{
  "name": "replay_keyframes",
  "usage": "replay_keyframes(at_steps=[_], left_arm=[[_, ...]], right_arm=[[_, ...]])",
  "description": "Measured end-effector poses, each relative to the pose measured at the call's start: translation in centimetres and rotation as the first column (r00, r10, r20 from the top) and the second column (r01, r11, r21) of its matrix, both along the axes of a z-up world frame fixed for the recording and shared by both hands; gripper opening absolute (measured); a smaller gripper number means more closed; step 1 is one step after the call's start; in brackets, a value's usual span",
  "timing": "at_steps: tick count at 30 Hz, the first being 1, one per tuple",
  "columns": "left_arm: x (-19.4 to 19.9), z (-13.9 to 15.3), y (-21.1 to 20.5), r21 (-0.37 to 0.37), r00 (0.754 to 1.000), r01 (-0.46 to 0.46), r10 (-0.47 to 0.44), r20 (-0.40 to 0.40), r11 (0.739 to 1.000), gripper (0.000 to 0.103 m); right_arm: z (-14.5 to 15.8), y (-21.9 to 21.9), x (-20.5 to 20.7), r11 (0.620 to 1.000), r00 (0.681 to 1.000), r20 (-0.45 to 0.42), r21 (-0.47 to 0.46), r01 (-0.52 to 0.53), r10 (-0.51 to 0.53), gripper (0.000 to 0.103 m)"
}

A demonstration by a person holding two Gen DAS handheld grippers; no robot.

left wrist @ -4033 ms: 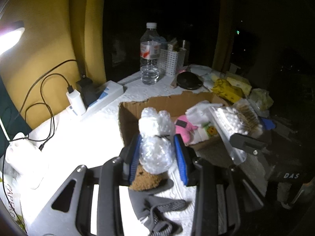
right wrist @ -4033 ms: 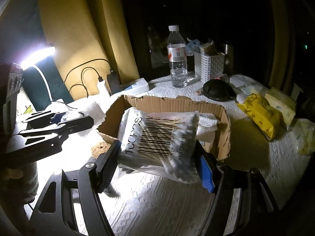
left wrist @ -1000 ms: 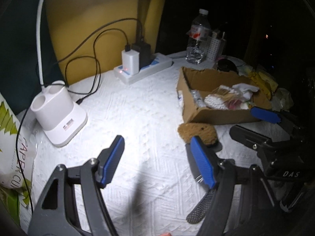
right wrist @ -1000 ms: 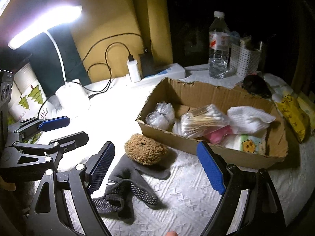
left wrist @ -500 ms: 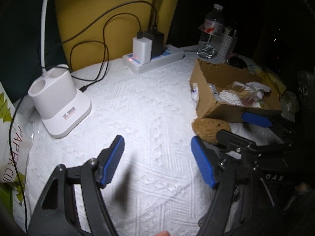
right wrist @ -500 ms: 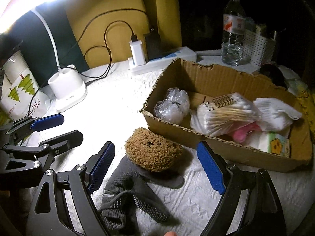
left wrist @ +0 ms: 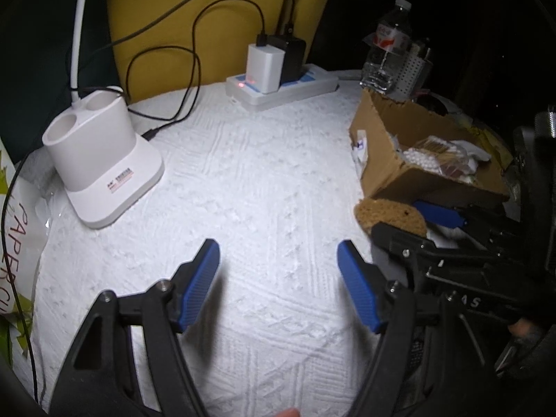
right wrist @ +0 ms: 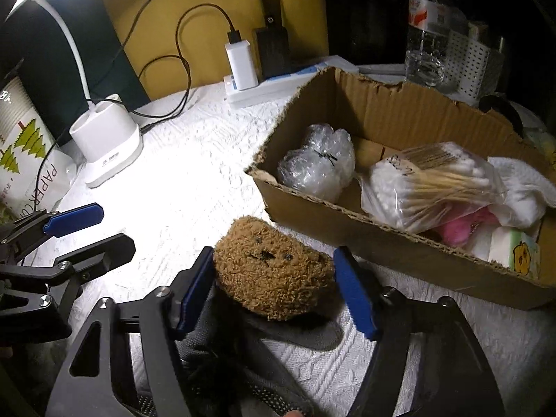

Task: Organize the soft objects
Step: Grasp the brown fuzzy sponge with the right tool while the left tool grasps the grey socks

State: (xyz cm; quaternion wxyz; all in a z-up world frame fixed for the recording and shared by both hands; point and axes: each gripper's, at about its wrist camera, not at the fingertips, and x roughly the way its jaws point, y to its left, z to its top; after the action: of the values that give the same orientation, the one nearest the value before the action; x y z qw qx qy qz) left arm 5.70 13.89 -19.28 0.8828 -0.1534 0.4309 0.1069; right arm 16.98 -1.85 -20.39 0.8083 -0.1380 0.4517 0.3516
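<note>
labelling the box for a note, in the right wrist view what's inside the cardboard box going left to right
bubble wrap bundle → bag of cotton swabs → white cloth

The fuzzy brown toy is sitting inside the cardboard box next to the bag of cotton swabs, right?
Not quite. The fuzzy brown toy is outside the cardboard box, on the white cloth in front of it, lying on a grey sock. The right gripper is closing around it. The right wrist view shows this.

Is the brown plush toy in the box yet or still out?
Out. The brown plush toy lies on the grey sock, before the cardboard box.
</note>
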Motion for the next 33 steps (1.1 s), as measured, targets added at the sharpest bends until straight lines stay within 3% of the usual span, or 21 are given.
replay_keyframes(at_steps=[3, 13, 24, 33], left_arm=[[0.0, 0.2, -0.2, 0.004, 1.000, 0.003, -0.003, 0.002, 1.000, 0.072], [0.2, 1.0, -2.6, 0.020, 0.999, 0.046, -0.046, 0.008, 0.999, 0.072], [1.3, 0.0, -8.0, 0.016, 0.987, 0.157, -0.156, -0.033, 0.987, 0.072], [2.1, -1.5, -10.7, 0.068, 0.972, 0.225, -0.219, -0.089, 0.972, 0.072]], right_arm=[[0.2, -0.2, 0.0, 1.000, 1.000, 0.000, 0.007, -0.003, 0.003, 0.065], [2.8, -3.3, -1.0, 0.998, 0.999, 0.046, 0.049, 0.026, -0.028, 0.065], [3.9, -8.4, -1.8, 0.992, 0.991, 0.071, 0.069, 0.104, -0.109, 0.065], [3.9, -11.9, -1.6, 0.980, 0.981, 0.061, 0.092, 0.176, -0.182, 0.065]])
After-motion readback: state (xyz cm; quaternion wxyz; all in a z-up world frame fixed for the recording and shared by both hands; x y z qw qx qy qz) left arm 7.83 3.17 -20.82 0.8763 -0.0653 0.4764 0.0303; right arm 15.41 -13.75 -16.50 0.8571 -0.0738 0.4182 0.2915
